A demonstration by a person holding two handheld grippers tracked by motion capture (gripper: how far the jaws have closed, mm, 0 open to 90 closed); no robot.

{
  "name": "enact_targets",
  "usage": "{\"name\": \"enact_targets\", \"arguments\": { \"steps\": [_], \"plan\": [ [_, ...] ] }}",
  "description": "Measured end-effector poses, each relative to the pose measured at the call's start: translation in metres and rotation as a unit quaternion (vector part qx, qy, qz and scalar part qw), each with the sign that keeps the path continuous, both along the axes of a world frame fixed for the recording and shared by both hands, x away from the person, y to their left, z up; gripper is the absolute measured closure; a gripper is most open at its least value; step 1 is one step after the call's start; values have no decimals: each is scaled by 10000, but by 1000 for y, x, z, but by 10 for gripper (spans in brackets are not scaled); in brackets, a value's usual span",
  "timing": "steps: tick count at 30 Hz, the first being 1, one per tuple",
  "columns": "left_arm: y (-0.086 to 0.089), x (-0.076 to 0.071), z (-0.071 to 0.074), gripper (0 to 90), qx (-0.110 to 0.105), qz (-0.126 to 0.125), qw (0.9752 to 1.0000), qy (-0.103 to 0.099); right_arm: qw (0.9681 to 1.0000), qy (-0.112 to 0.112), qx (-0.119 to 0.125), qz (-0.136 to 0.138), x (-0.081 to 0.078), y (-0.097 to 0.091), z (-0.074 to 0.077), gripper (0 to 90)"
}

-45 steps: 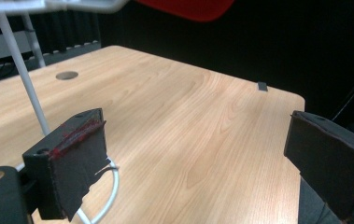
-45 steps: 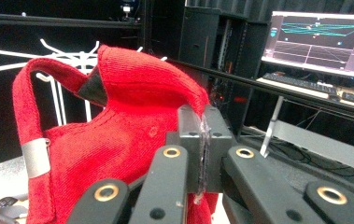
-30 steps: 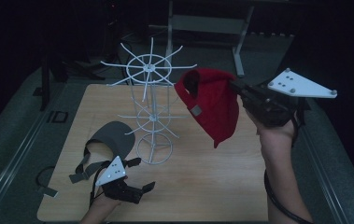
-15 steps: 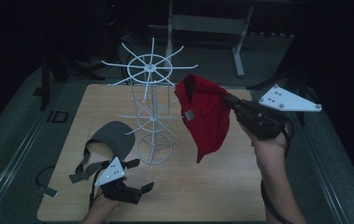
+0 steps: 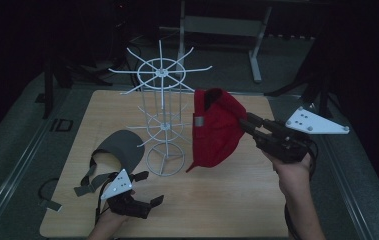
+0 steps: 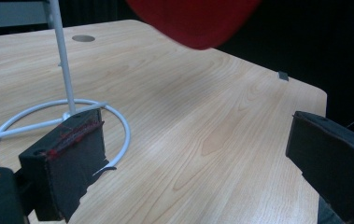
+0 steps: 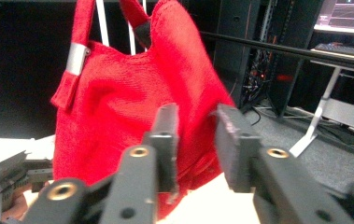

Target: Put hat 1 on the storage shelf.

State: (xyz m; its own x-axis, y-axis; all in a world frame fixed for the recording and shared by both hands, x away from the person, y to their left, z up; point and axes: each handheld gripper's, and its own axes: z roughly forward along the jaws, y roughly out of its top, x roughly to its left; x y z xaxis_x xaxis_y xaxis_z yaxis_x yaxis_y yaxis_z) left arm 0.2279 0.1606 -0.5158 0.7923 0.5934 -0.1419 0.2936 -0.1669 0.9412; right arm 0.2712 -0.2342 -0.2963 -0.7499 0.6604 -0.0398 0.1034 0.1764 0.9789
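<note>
Red knitted cap [image 5: 216, 127] hangs by its strap on white wire rack [image 5: 162, 115]; right hand-held gripper [image 5: 251, 126], jaws just opened, has released it. Grey cap [image 5: 119, 150] remains on tabletop [image 5: 237, 200] beside wide-open left hand-held gripper [image 5: 144, 192]

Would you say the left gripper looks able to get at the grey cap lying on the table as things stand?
Probably yes: the left gripper rests open just beside the grey cap, with nothing between them; the white wire rack stands off to the side.
</note>
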Motion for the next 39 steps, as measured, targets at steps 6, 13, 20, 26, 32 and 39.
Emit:
{"name": "enact_targets", "arguments": {
  "steps": [6, 13, 20, 26, 32, 39],
  "plan": [
    [2, 0, -2, 53, 81, 68, 9999, 42, 9999, 80, 92, 88, -4, -9, -7, 538],
    [2, -1, -5, 53, 119, -9, 9999, 79, 9998, 107, 186, 26, -9, -29, -14, 437],
    [4, -2, -6, 52, 68, -6, 9999, 127, 9997, 238, 84, -44, -13, -49, -28, 391],
    [6, -3, -8, 53, 84, 1, 9999, 128, 9985, 509, 11, -210, -11, -65, -50, 360],
    [9, -3, -10, 53, 80, 23, 9999, 103, 9964, 741, -80, -406, -6, -74, -81, 213],
    [16, -4, -15, 53, 181, 59, 9997, 125, 9945, 914, -100, -499, 1, -83, -129, 155]
  ]
}}
